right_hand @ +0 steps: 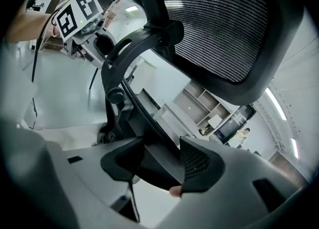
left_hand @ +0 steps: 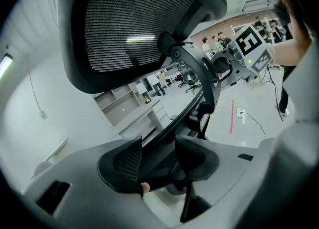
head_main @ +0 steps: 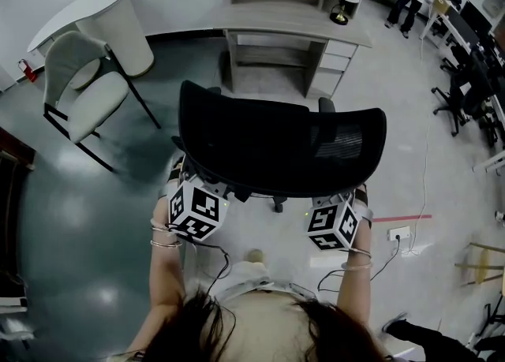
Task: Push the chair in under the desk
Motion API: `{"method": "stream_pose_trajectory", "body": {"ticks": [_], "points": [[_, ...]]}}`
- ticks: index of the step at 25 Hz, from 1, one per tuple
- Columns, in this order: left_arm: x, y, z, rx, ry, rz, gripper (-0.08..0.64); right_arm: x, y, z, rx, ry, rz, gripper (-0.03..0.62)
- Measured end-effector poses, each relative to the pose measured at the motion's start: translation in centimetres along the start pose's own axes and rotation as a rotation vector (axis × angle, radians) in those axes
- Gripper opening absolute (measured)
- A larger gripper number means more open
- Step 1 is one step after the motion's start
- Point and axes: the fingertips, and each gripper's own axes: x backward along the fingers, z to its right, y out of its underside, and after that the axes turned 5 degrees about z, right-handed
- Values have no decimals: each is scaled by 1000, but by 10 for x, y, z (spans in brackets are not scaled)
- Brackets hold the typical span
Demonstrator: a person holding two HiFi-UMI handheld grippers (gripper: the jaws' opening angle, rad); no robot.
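head view: black mesh office chair (head_main: pixel 276 147) stands on glossy floor (head_main: pixel 410 155), short of grey desk (head_main: pixel 292 21). gripper views alone show left gripper (left_hand: pixel 158 165) and right gripper (right_hand: pixel 162 165) clamped on its back frame.

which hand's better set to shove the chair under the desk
Neither alone: the left tongs and right tongs each clamp a side of the chair back, with the desk straight ahead. Push with both.

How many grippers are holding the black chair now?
2. The left gripper is shut on the left side of the chair back, and the right gripper is shut on its right side. Neither is hidden.
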Motion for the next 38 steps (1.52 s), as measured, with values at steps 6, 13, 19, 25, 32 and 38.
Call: {"method": "stream_pose_trajectory", "body": {"ticks": [6, 13, 19, 25, 32, 38], "points": [[-8, 1, -8, -10, 2, 2, 206, -10, -4, 3, -4, 6, -1, 225], [-17, 0, -16, -9, -4, -1, 206, -19, -6, 8, -12, 11, -6, 225], [-27, -2, -24, -12, -6, 1, 206, -30, -8, 13, -14, 16, -5, 225], [-41, -1, -37, -11, -5, -4, 206, -46, -12, 19, -15, 21, -4, 225], [-58, -2, -52, -5, -7, -3, 206, -65, -17, 27, -16, 25, -2, 225], [-72, -3, -62, -6, -5, -2, 206, -80, -20, 35, -19, 25, -2, 225]]}}
